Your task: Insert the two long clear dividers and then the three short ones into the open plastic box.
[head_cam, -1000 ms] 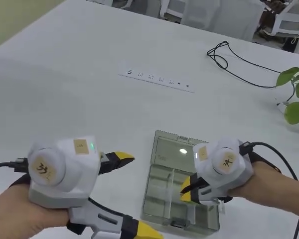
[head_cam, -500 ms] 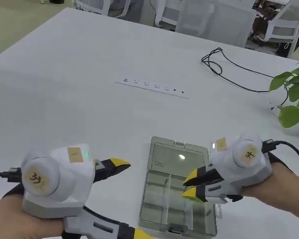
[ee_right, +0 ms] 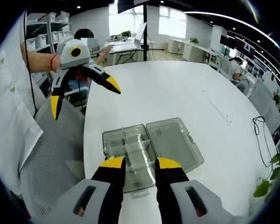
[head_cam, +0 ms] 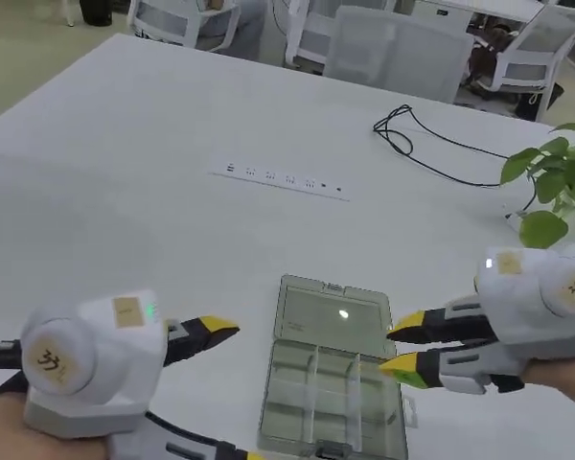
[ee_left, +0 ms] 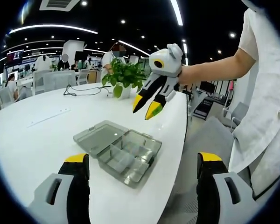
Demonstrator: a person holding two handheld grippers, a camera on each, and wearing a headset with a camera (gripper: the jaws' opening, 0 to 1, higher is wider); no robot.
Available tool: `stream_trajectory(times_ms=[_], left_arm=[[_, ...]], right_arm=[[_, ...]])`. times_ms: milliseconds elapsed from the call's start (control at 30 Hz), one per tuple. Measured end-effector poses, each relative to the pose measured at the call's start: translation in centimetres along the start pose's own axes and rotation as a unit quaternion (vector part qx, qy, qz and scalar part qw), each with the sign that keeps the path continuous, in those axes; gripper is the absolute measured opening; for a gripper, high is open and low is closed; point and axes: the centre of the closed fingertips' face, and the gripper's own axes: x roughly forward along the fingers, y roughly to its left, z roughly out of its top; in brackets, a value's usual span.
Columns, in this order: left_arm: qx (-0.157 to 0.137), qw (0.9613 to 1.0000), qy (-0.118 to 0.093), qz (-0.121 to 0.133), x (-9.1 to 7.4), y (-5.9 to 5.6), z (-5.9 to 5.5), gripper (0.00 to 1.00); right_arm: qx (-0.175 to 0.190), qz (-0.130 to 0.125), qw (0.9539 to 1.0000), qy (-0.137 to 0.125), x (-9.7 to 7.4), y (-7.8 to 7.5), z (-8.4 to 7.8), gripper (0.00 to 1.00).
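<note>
1. we see the box [head_cam: 280, 407] lying open on the near part of the white worktop [head_cam: 125, 172], a little right of the middle, between the two claws.
2. its lid [head_cam: 331, 309] lies flat on the worktop on the far side of the base, meeting it along their shared edge.
3. clear dividers [head_cam: 314, 393] stand upright inside the base and split it into compartments. long ones run near to far and shorter ones cross between them. we cannot count them with certainty.
4. the left claw [head_cam: 233, 393] is at the near left, just left of the box and apart from it. its jaws are spread wide with nothing between them. in the left gripper view the box lies ahead on the worktop, framed by the two yellow tips.
5. the right claw [head_cam: 403, 346] hangs at the near right, its yellow tips pointing left over the right edge of the box, about where lid meets base. in the left gripper view it is plainly up in the air, clear of the box. its jaws are a little apart and hold nothing.
6. in the right gripper view the box lies on the worktop just beyond that claw's tips.
7. farther off on the worktop we see a white power strip [head_cam: 283, 179] near the middle, a black cable [head_cam: 431, 144] looped at the far right, and a green plant [head_cam: 556, 182] at the right edge.
8. chairs [head_cam: 383, 48] stand beyond the far edge of the worktop.
</note>
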Motion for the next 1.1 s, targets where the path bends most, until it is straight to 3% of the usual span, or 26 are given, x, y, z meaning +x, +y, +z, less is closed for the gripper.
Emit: stream_trajectory(times_ms=[267,533,800,1100], left_arm=[[0.002,1.0000,0.003,0.001,-0.2,-0.1,0.0,0.99],[0.002,1.0000,0.005,0.003,-0.2,0.0,0.0,1.00],[0.002,1.0000,0.008,0.005,-0.1,0.3,-0.2,1.00],[-0.001,0.9999,0.012,0.009,-0.2,0.7,-0.3,1.00]], right_arm=[[0.027,-0.024,0.9993,-0.004,-3.0,-0.8,-1.9,0.30],[0.038,-0.042,0.9983,0.011,-5.4,-2.1,-4.7,0.37],[0.025,-0.032,0.9977,0.054,-6.3,-2.0,-8.2,0.47],[0.016,-0.010,0.9918,0.126,-6.3,-2.4,-13.9,0.52]])
